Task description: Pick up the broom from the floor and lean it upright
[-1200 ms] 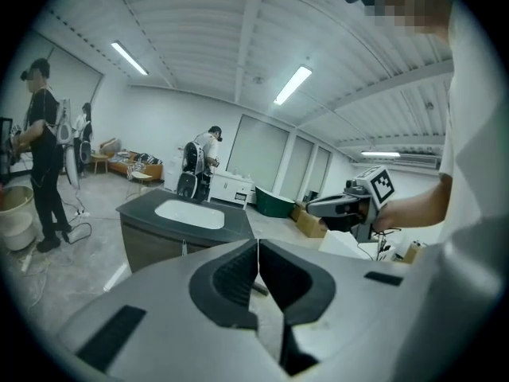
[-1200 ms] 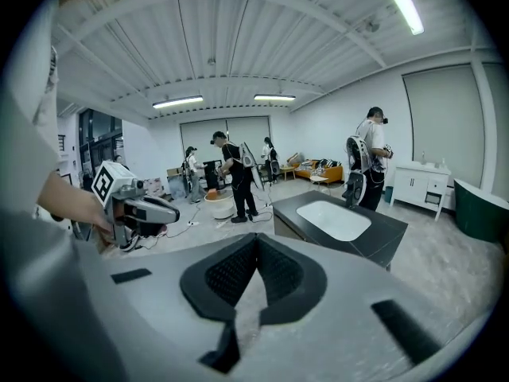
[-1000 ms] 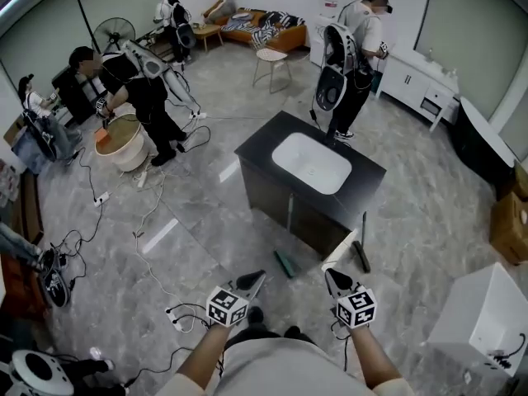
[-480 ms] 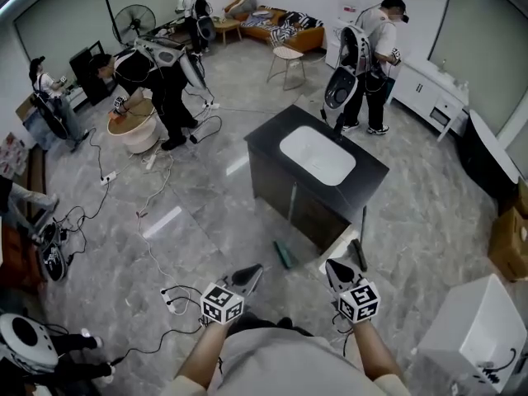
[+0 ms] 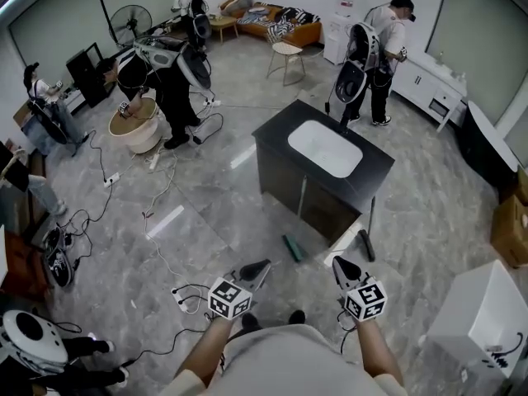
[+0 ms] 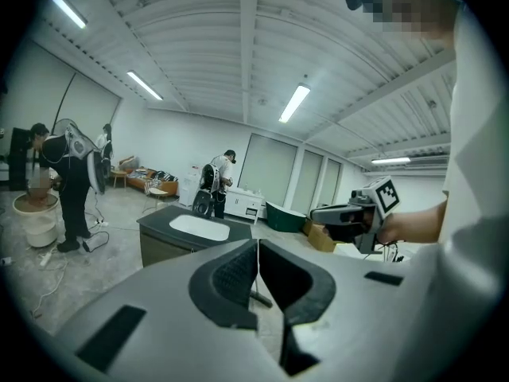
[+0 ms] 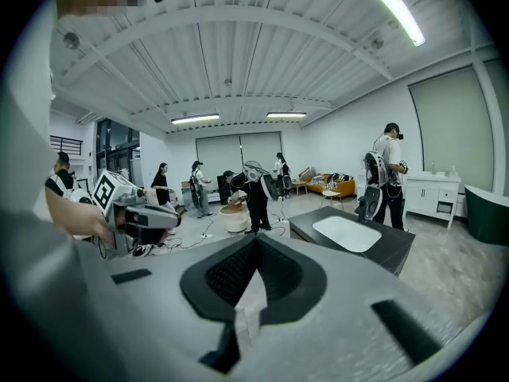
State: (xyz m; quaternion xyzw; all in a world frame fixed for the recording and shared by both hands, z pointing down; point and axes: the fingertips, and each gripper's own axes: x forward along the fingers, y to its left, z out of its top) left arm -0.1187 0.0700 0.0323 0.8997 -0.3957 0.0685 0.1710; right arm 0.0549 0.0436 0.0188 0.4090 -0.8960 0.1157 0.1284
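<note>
Holding left gripper and right gripper closed, both empty. Facing the sink cabinet with the broom beside it.

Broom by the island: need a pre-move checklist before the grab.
1. Tongs open for a grab: not ok. Left tongs and right tongs are both shut, empty.
2. Broom located: ok. Dark, its head on the floor at the island's near corner.
3. Broom in reach: not ok. Floor separates it from both tongs.
4. Broom's pose: cannot tell whether flat or propped.
5. Clutter: cannot tell. A white panel stands right beside the broom, a green thing lies further left.
6. People clear: ok. The nearest person stands beyond the island.
</note>
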